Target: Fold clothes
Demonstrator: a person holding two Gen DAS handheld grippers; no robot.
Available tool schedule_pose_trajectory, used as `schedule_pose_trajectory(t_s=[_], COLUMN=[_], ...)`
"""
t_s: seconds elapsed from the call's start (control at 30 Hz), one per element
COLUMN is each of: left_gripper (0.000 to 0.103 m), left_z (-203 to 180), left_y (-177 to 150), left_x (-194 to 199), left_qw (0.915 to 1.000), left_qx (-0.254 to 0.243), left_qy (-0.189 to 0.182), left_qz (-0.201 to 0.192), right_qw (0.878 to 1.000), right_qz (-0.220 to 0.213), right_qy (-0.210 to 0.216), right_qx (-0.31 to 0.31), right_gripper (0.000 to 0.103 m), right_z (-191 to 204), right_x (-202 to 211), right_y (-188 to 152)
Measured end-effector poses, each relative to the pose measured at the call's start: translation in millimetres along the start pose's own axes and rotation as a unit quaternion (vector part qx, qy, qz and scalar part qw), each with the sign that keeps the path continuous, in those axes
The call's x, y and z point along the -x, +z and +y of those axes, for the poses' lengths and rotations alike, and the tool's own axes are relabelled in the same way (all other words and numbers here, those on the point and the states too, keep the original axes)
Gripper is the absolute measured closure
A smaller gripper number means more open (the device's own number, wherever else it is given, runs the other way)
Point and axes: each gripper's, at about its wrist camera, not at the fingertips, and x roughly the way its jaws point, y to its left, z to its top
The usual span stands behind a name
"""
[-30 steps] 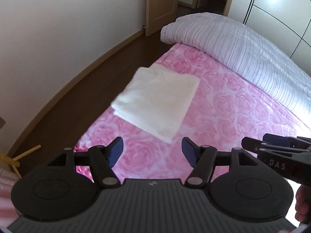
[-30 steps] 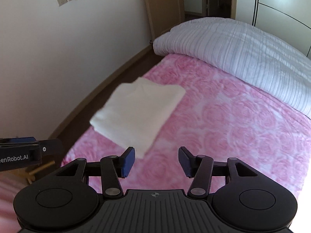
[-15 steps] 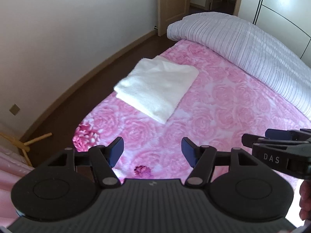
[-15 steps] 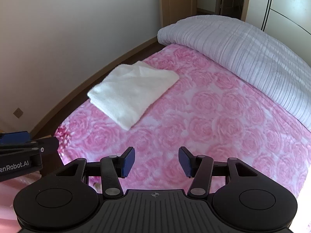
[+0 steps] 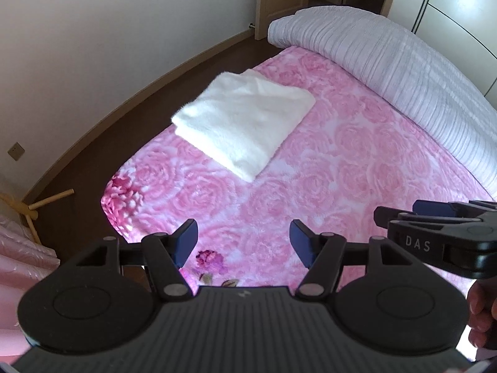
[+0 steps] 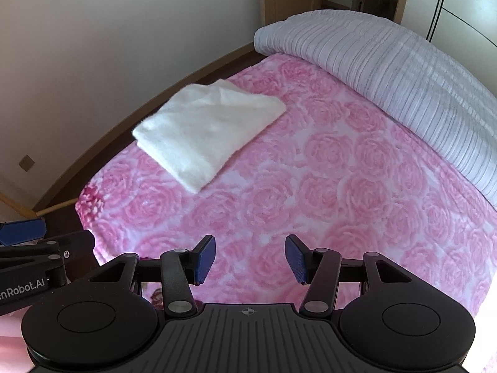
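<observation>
A white fluffy garment (image 5: 245,121) lies folded into a thick rectangle on the pink rose blanket (image 5: 357,168), near the bed's left edge; it also shows in the right wrist view (image 6: 208,130). My left gripper (image 5: 243,245) is open and empty, held above the bed's near corner, well short of the garment. My right gripper (image 6: 250,259) is open and empty, above the blanket to the right of the left one. The right gripper also shows at the right edge of the left wrist view (image 5: 435,227).
A rolled white quilt (image 5: 388,52) lies along the far right of the bed. Dark floor and a white wall (image 5: 108,31) run along the bed's left side. A wooden stand (image 5: 28,208) and pink cloth (image 5: 18,264) sit at lower left.
Both grippers have pulled back and up from the folded garment, which now lies farther away in both views. Both stay open and empty.
</observation>
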Motion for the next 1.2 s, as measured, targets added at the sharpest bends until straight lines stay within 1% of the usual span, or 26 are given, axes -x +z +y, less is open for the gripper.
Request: schedule_pose_trajectory(t_s=[0.2,0.43,0.63,0.83,1.0,1.2], left_gripper=[0.041,0.041,0.041,0.041,0.041,0.041], left_z=[-2,-3,1,3,4,1], left_y=[15,28,37,44,43,36], left_x=[-15,-32,-42,-44,-42,-31], left_qw=[1.0,0.9997,0.9993,0.999,0.9986,0.9985], left_qx=[0.008,0.013,0.024,0.031,0.039,0.039], left_qy=[0.002,0.01,0.017,0.026,0.029,0.037], left_qz=[0.004,0.017,0.023,0.021,0.02,0.01], right_qw=[1.0,0.999,0.999,0.999,0.999,0.999], right_qz=[0.002,0.008,0.01,0.008,0.006,-0.001], right_qy=[0.001,0.006,0.012,0.016,0.02,0.025], right_qx=[0.016,0.03,0.037,0.041,0.044,0.045], right_gripper=[0.049,0.049,0.049,0.049,0.049,0.049], right_z=[-3,-2,-1,-1,-1,-3], right_x=[-15,-33,-42,-46,-49,-40], right_y=[18,39,49,57,64,59])
